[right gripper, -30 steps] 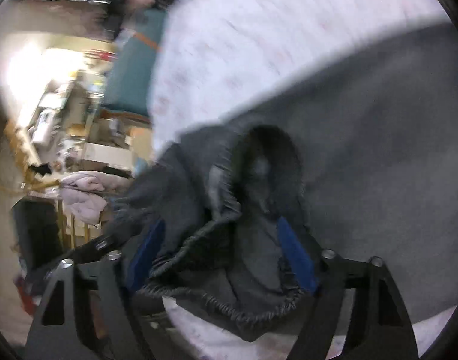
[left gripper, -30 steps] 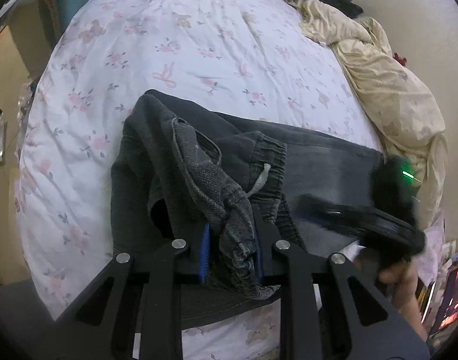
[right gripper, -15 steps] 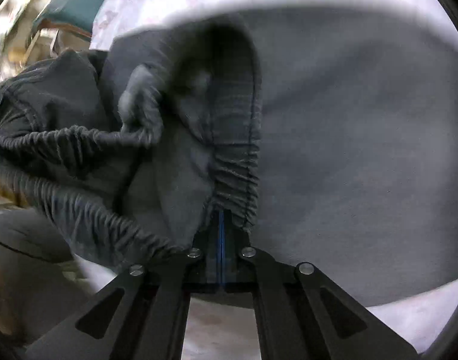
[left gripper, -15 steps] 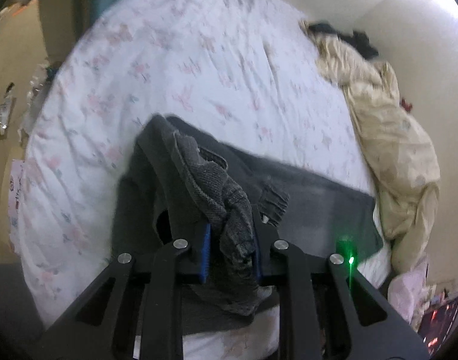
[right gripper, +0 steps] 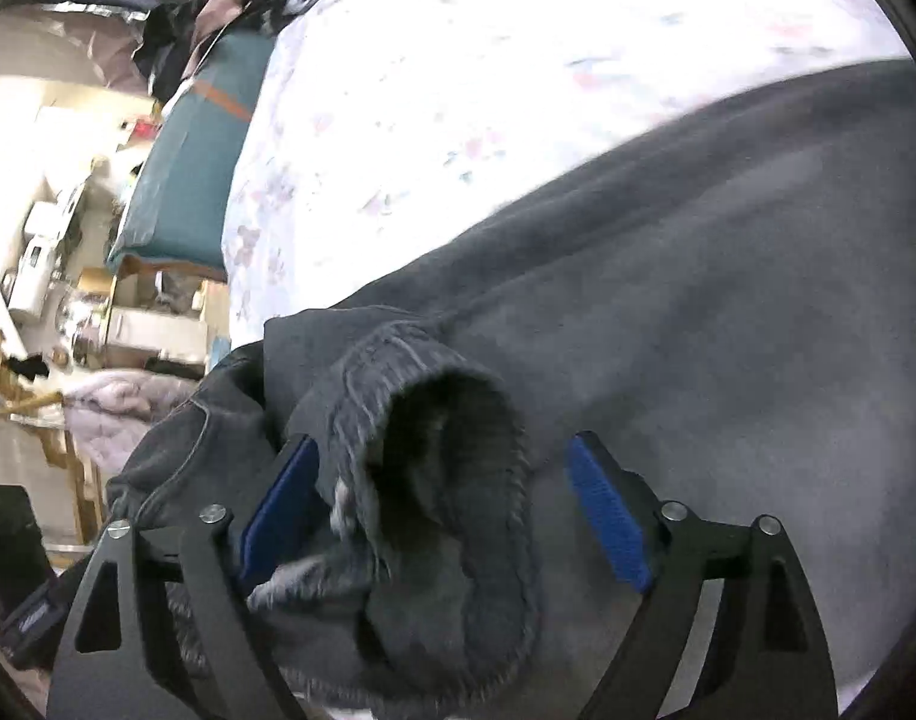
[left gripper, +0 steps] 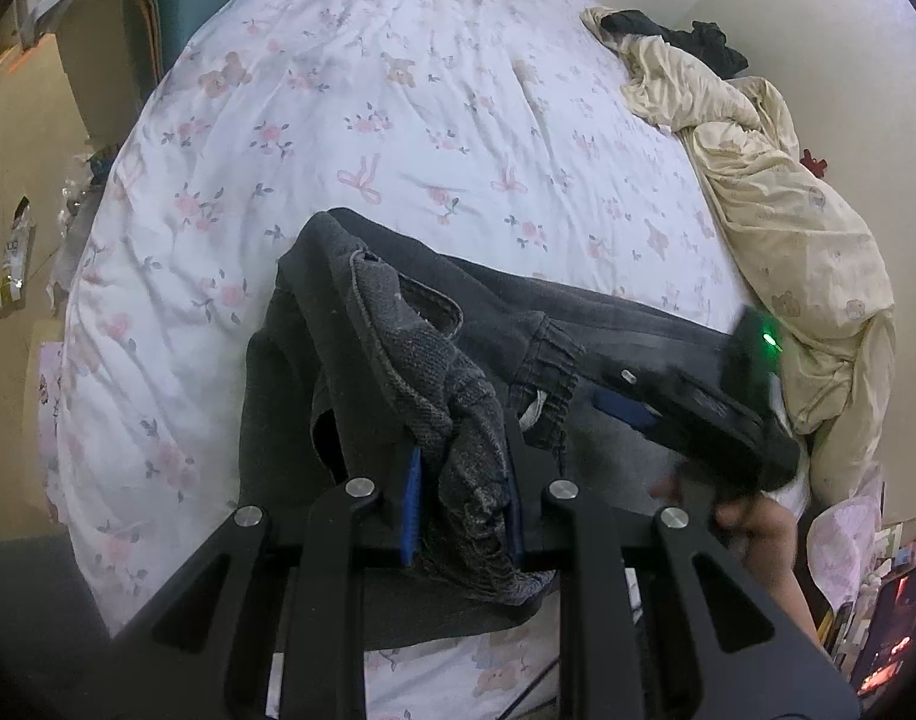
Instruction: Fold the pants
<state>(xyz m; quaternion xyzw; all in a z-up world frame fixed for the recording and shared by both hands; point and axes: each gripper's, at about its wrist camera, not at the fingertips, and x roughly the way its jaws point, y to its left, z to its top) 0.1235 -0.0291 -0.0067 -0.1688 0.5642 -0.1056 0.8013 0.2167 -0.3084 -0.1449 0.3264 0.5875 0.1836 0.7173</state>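
Here the dark grey pants [left gripper: 577, 324] lie across the near part of the bed [left gripper: 398, 120], on its flowered sheet. The left gripper [left gripper: 463, 480] has its fingers narrow, clamped on a bunched fold of the pants. The right gripper [right gripper: 440, 504] has its fingers spread wide around an elastic cuff [right gripper: 446, 480], the left pad against the cloth. A cream blanket [left gripper: 787, 210] lies heaped along the bed's far side.

my left gripper [left gripper: 465, 495] is matte black, with flat angular arms cut through by triangular openings, round silver screws at the joints, and ribbed blue pads [left gripper: 411, 498] inside the fingers. my right gripper [right gripper: 443, 507] is built the same; its body carries a small green light. my right hand [left gripper: 751, 525] shows bare skin.
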